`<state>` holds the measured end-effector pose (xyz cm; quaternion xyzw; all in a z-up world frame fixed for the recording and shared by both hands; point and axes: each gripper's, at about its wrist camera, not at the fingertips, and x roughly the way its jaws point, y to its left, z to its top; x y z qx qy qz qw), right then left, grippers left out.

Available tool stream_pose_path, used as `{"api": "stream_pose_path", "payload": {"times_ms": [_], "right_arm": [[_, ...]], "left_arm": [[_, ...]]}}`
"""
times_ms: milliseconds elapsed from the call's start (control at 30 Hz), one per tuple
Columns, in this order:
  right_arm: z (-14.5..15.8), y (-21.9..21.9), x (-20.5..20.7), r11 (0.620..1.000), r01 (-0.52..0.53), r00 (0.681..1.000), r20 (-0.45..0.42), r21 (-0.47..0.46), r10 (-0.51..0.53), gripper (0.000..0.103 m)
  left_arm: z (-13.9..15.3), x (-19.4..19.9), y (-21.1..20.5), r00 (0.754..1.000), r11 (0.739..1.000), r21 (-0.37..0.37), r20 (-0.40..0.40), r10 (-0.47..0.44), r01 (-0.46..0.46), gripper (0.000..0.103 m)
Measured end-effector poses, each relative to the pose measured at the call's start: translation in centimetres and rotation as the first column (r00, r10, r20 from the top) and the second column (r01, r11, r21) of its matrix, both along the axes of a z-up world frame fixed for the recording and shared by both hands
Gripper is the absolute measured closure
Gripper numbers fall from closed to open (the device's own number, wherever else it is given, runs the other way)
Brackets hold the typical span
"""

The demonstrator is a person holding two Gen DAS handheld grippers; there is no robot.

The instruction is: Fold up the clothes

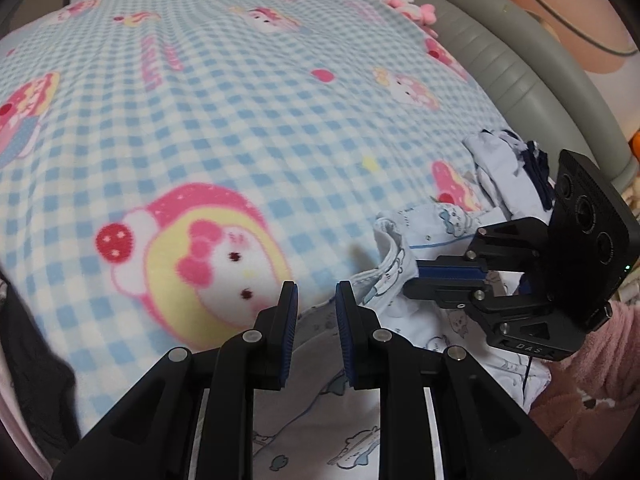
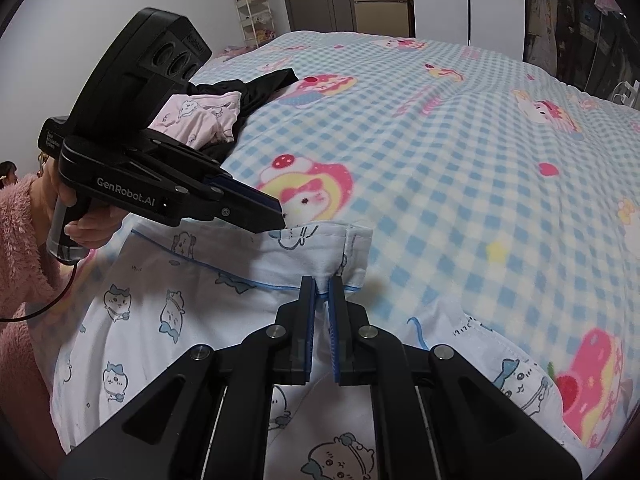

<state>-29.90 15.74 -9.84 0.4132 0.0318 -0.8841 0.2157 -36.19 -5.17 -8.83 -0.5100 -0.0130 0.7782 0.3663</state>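
**Right tongs on the hem, left tongs empty**

White cartoon-print garment [image 2: 168, 312] lies on the near edge of the checked blanket [image 2: 460, 168], its piped hem turned up toward the bed's middle. Right gripper [image 2: 322, 280] is pressed together on that hem — a pinch of fabric between the pads. Left gripper [image 1: 316, 300] stands partly spread, nothing between its pads; in the right wrist view its tips hover at the hem's far-left end (touching or just above, hard to say). Judged: the fold is only being set up. Next move calls for the left to clamp its own corner, then both lift together, evenly. Pink-and-black clothes pile [image 2: 208, 116] waits beyond.
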Motion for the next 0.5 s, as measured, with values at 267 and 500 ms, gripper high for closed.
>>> {"api": "stream_pose_path", "payload": {"times_ms": [267, 500], "right_arm": [[0.0, 0.0, 0.4, 1.000, -0.021, 1.000, -0.003, -0.008, 0.021, 0.098], [-0.1, 0.7, -0.1, 0.999, 0.008, 1.000, 0.023, -0.053, -0.007, 0.098]], "left_arm": [[-0.3, 0.2, 2.4, 0.993, 0.993, 0.002, 0.016, -0.119, 0.119, 0.061], [-0.8, 0.3, 3.1, 0.996, 0.996, -0.008, -0.004, -0.092, 0.092, 0.100]]}}
